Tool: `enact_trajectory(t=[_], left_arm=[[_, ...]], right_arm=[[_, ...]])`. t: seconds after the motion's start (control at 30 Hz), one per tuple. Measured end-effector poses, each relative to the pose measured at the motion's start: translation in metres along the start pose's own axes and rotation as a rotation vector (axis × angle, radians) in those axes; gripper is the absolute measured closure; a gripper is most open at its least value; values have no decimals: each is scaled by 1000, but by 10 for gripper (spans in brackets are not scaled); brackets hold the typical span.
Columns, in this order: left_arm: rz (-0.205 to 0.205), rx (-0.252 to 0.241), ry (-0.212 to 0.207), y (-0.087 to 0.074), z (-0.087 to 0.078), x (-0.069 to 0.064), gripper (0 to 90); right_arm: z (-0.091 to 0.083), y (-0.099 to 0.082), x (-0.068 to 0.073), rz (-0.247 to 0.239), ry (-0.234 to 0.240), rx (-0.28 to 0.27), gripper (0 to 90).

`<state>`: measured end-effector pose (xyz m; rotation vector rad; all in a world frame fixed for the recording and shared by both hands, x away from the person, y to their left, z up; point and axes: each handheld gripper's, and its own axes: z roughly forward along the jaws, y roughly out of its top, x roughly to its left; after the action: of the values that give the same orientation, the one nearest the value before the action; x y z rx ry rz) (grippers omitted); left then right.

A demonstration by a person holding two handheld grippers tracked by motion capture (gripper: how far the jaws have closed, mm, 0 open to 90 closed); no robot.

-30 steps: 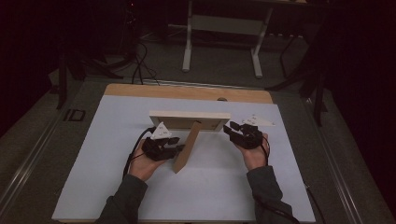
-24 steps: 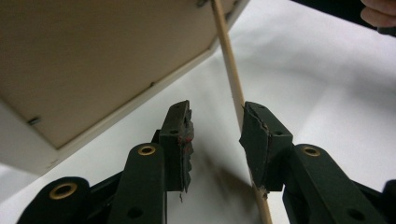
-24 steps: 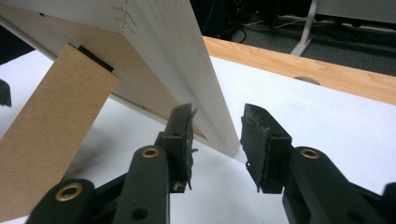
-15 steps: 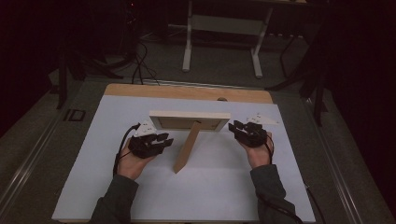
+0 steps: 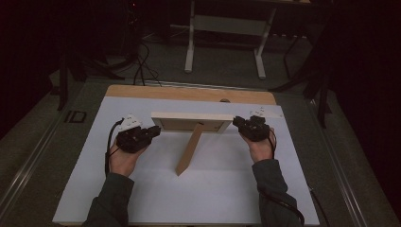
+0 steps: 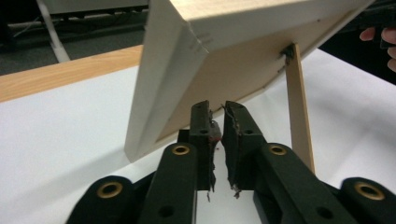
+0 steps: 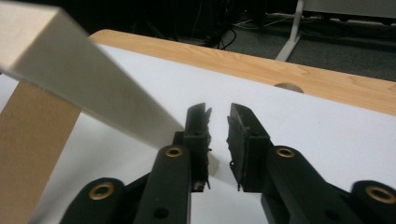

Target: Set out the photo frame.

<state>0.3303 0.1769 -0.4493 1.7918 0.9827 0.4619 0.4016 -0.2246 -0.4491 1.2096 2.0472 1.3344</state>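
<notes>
Frame [image 5: 189, 124] upright on table [image 5: 142, 198], strut behind; left gripper [image 5: 153, 132] and right gripper [image 5: 238, 122] fingers narrowed, just closing, gripping nothing.

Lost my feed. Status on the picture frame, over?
Left claw, right claw: jaws just been closing, nearly shut, empty. Frame upright on its prop, ungripped. Nothing in the way.

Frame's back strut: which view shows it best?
High view: the strut shows whole, slanting from the picture frame down to the white table. Left gripper view shows its hinge and upper length; right gripper view, a blurred close slab.
</notes>
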Motion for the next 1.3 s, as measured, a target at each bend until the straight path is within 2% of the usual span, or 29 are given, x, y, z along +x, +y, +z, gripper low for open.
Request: enact_trajectory(t=[0.17, 0.33, 0.53, 0.63, 1.13, 1.3], left_arm=[[3, -20, 18, 3, 1, -2, 900], [14, -9, 28, 6, 5, -5, 900], [3, -18, 32, 9, 9, -7, 900], [3, -25, 26, 11, 11, -8, 900], [13, -12, 23, 20, 25, -15, 900], [19, -10, 17, 22, 28, -18, 900]], right_arm=[[4, 6, 0, 12, 16, -6, 894], [6, 10, -2, 43, 52, -24, 896], [6, 13, 1, 28, 80, -25, 896], [6, 13, 1, 45, 99, -31, 896], [1, 21, 6, 7, 127, -47, 896], [0, 22, 6, 14, 131, -49, 896]])
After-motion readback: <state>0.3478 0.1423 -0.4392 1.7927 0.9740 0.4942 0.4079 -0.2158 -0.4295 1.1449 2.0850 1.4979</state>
